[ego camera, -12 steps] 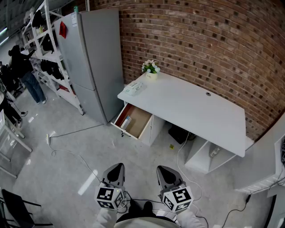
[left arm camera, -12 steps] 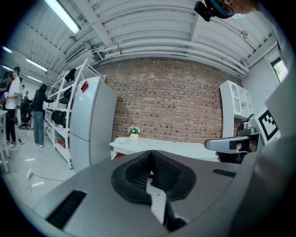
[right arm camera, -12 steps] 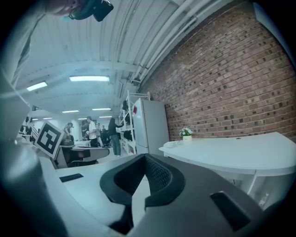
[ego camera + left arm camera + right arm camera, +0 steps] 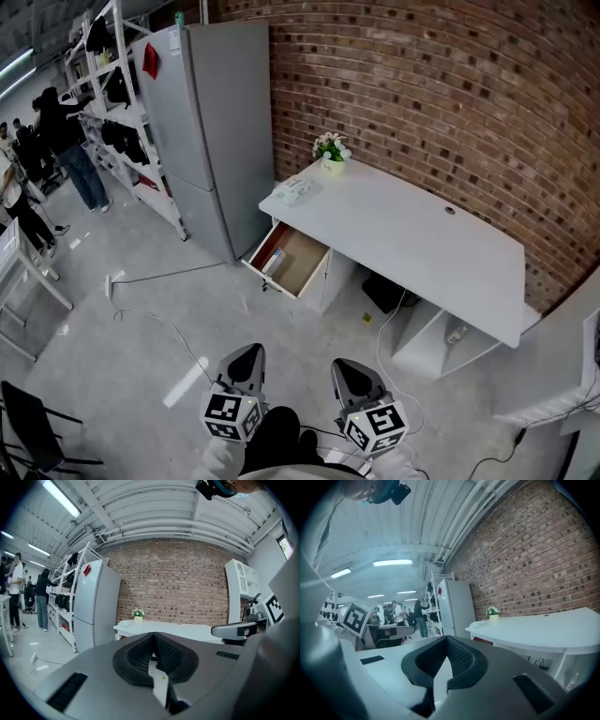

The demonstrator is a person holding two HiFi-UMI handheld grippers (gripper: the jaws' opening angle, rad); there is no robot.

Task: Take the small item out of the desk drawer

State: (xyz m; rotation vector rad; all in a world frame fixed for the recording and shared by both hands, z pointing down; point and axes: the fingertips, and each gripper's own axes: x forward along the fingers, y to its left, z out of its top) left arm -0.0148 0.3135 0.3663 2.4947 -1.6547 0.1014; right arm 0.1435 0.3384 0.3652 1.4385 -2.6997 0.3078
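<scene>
In the head view a white desk point(image 4: 422, 244) stands against the brick wall, and its left drawer point(image 4: 302, 265) is pulled open. A small item point(image 4: 274, 259) lies in the drawer's left part; it is too small to identify. Both grippers are held low at the bottom of that view, well short of the desk, over the concrete floor. My left gripper point(image 4: 246, 356) point(image 4: 152, 640) is shut with nothing between its pads. My right gripper point(image 4: 350, 368) point(image 4: 446, 641) also has its pads together and is empty. Both gripper views show the desk far ahead.
A grey fridge point(image 4: 211, 122) stands left of the desk, with shelving point(image 4: 112, 103) and people beyond it. On the desk are a flower pot point(image 4: 331, 150) and a white object point(image 4: 292, 190). A cable point(image 4: 159, 323) runs across the floor. A dark bag point(image 4: 384, 292) lies under the desk.
The head view has shifted, so the desk and drawer sit slightly lower and further right. Both grippers stay shut at the bottom of the picture.
</scene>
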